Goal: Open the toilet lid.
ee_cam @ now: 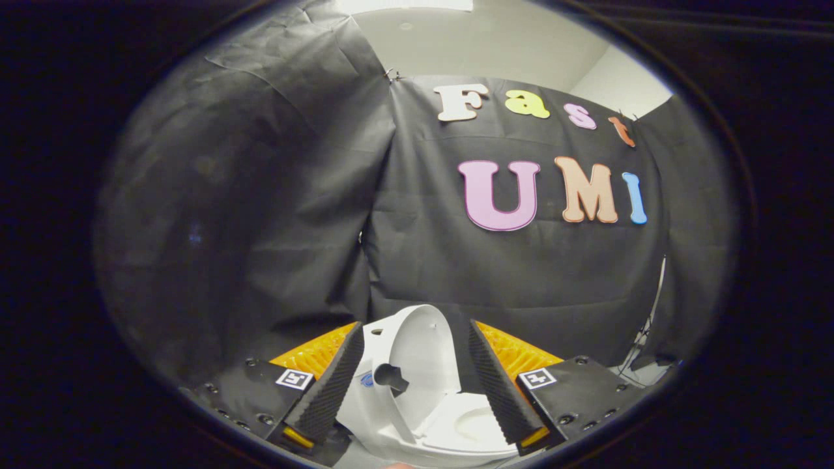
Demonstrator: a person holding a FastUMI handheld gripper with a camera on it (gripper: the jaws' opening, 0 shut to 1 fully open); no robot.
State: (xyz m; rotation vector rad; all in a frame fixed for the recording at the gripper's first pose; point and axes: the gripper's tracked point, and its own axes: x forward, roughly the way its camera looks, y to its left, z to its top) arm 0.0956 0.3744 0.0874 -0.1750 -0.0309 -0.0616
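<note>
And here's a staged recording booth, not a real bathroom: wrinkled black cloth walls [273, 195] pinned up under a plain white ceiling [469, 45], with a small white plastic toilet model [417, 391] set in front, lid raised.

Wrinkled black cloth wall [273, 215] fills the middle of the frame; a plain white ceiling [469, 45] shows at top centre.
</note>
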